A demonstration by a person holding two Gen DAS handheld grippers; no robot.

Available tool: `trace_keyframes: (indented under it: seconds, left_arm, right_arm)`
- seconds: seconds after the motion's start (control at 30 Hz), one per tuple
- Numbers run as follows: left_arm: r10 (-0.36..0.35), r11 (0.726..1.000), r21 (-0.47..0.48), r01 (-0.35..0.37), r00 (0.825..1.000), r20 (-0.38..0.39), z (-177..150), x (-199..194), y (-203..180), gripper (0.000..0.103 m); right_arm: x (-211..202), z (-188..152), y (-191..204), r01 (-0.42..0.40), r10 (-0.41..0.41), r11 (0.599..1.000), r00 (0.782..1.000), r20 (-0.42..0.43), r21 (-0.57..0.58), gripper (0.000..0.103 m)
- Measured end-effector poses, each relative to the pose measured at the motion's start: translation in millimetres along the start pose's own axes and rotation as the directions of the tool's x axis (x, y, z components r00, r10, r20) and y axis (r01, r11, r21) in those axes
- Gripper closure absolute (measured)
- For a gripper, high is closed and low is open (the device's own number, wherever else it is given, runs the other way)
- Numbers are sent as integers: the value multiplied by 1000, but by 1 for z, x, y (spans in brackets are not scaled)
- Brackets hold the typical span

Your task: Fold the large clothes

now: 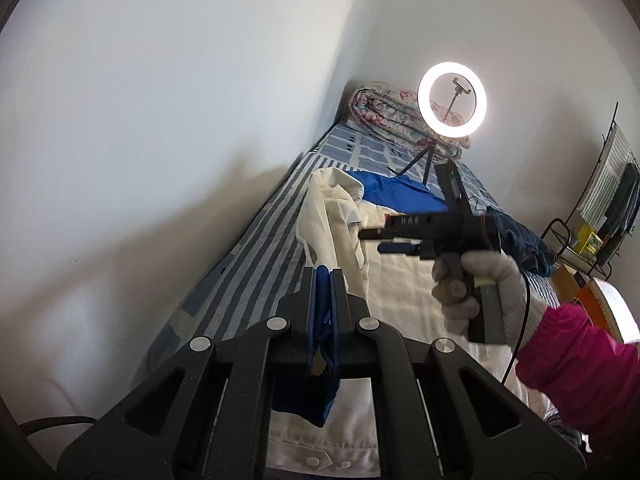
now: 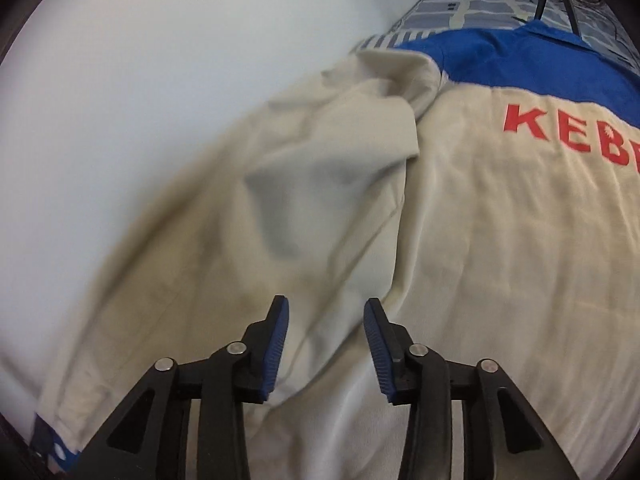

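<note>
The big cream and blue jacket [image 2: 500, 240] lies spread on the bed [image 1: 248, 240]. The left tool [image 1: 323, 276] is pinched tight on the jacket's sleeve [image 1: 320, 216] and holds it up, likely to fold it over. The right tool [image 2: 326, 312] hangs above the jacket with its fingers apart, holding nothing.

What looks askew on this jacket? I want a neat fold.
The cream sleeve lies rumpled and slanted beside the jacket body, not flat. Its cuff end hangs pinched in the left gripper; the right gripper is open, holding nothing.
</note>
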State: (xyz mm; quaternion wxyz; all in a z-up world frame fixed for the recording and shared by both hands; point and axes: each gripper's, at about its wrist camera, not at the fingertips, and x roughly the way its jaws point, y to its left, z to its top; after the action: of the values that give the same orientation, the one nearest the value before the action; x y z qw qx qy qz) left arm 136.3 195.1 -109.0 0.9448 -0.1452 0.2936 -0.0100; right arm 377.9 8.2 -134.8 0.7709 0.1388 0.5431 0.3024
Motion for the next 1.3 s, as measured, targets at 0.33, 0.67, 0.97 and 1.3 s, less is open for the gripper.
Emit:
trace_keyframes:
  seconds: [0.33, 0.67, 0.97, 1.3]
  left_arm:
    - [-23, 997, 68, 26, 998, -50, -18, 3, -19, 99]
    - [-50, 988, 139, 63, 994, -95, -21, 14, -32, 99]
    - [-101, 962, 236, 136, 982, -158, -47, 13, -63, 99]
    - [-144, 925, 310, 217, 959, -243, -88, 3, -98, 99]
  right_arm:
    - [11, 57, 77, 67, -68, 995, 998, -15, -68, 31]
    - [32, 57, 66, 186, -188, 980, 982, -34, -71, 103]
    - [-57, 14, -18, 80, -85, 993, 994, 66, 81, 103]
    - [-67, -69, -115, 80, -83, 969, 997, 0, 233, 103]
